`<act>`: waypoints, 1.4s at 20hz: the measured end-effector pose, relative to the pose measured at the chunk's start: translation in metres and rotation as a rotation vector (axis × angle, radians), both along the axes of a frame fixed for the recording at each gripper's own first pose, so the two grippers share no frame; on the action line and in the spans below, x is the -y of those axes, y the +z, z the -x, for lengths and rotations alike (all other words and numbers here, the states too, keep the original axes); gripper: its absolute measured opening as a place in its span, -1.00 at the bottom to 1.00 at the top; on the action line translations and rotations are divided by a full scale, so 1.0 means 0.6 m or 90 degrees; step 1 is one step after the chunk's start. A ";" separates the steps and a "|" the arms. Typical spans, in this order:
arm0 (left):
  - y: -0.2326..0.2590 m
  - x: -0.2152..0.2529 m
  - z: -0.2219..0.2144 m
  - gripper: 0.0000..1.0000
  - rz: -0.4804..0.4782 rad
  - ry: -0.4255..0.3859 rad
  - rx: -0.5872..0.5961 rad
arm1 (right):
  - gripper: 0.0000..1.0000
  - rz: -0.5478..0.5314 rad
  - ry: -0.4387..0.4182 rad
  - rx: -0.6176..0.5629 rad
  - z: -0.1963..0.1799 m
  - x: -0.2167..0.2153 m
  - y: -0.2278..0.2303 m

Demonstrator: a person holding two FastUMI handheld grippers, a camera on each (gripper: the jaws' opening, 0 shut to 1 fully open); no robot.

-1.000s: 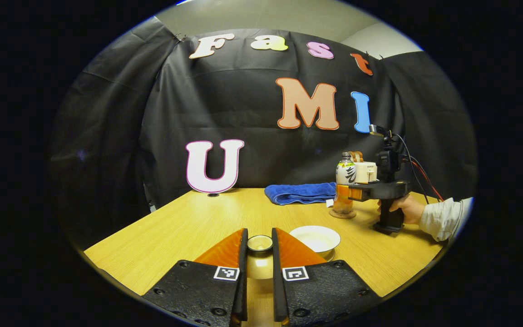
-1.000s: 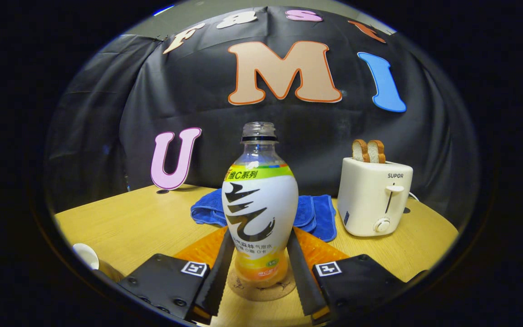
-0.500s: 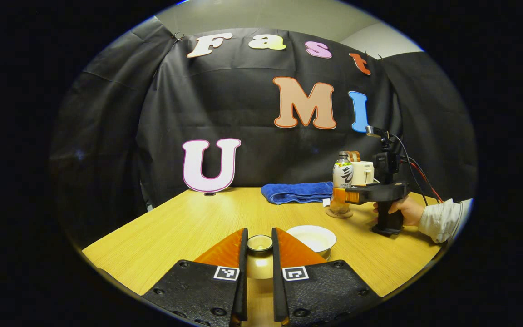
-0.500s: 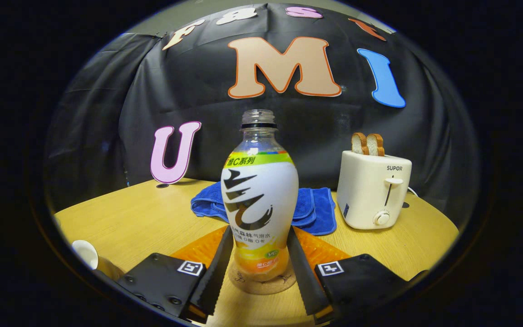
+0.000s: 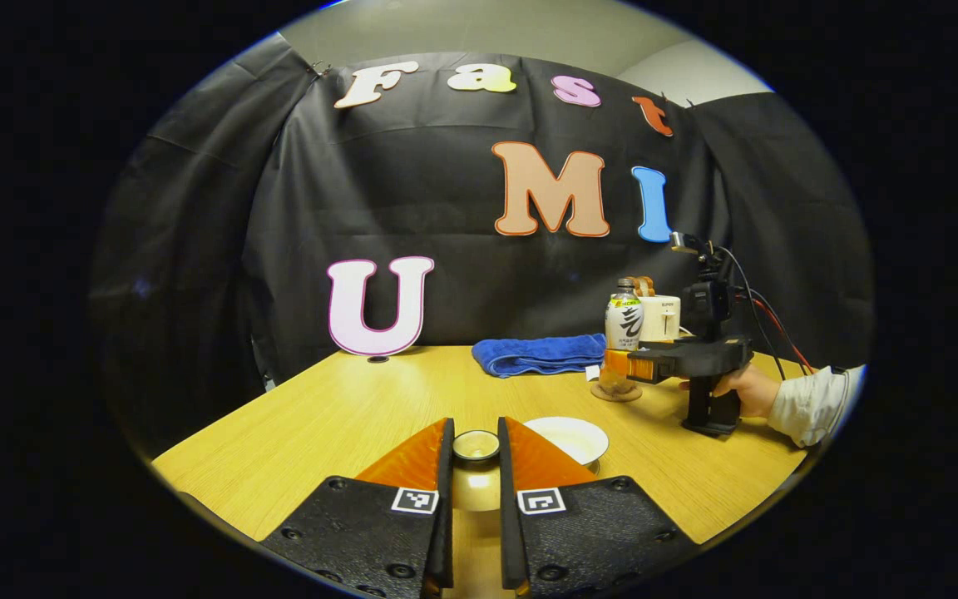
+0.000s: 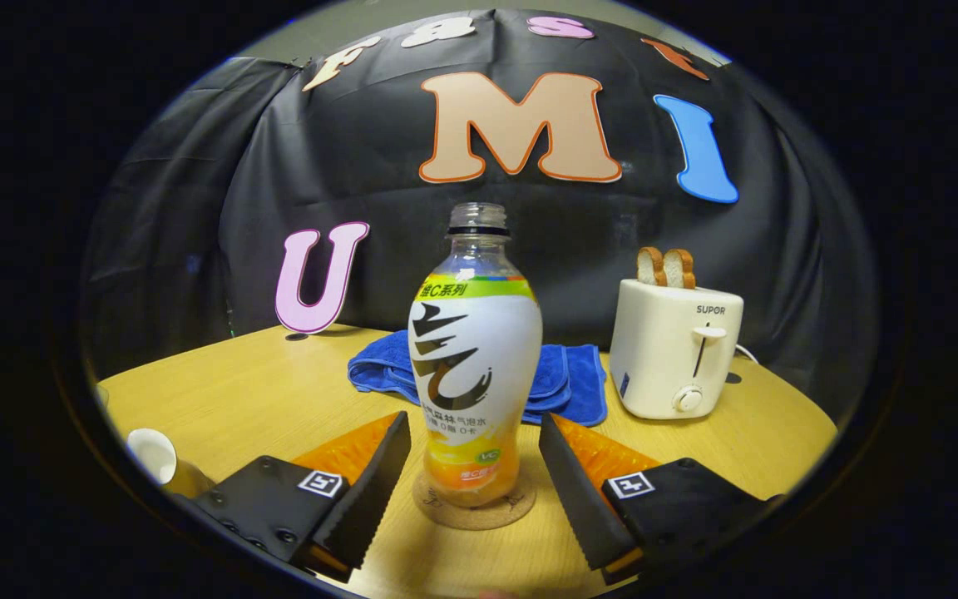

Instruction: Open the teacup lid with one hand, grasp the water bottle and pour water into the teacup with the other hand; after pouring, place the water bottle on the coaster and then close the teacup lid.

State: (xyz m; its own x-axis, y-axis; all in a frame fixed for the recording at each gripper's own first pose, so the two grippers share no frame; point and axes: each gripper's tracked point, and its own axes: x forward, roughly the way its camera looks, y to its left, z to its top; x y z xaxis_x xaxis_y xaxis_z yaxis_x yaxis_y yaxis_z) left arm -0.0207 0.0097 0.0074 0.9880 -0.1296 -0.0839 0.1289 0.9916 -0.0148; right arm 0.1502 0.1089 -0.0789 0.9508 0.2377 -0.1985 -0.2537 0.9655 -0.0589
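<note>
Bottle [image 6: 474,366] now stands upright on the coaster [image 6: 474,507]: my right claw [image 6: 474,478] has just spread and let go (pouring seems done). Left claw [image 5: 476,466] stays clenched on the lid [image 5: 476,445], above the bench [image 5: 346,416]; closing the teacup [image 5: 566,437] remains.

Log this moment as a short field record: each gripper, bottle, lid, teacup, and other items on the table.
right gripper: open, fingers either side of the bottle, apart from it
water bottle: upright on the coaster, uncapped
left gripper: shut on the teacup lid
teacup lid: held by its knob, off the cup
teacup: open, white, on the table
other items: blue towel, toaster with two bread slices
</note>
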 end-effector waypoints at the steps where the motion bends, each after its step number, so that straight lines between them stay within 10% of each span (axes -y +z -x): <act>1: 0.002 0.005 -0.002 -0.60 -0.001 -0.004 0.001 | 0.93 0.003 0.000 0.006 0.007 0.005 0.005; 28: -0.048 0.114 -0.098 -0.60 -0.026 -0.094 -0.050 | 0.92 -0.003 -0.018 0.113 0.169 0.084 0.095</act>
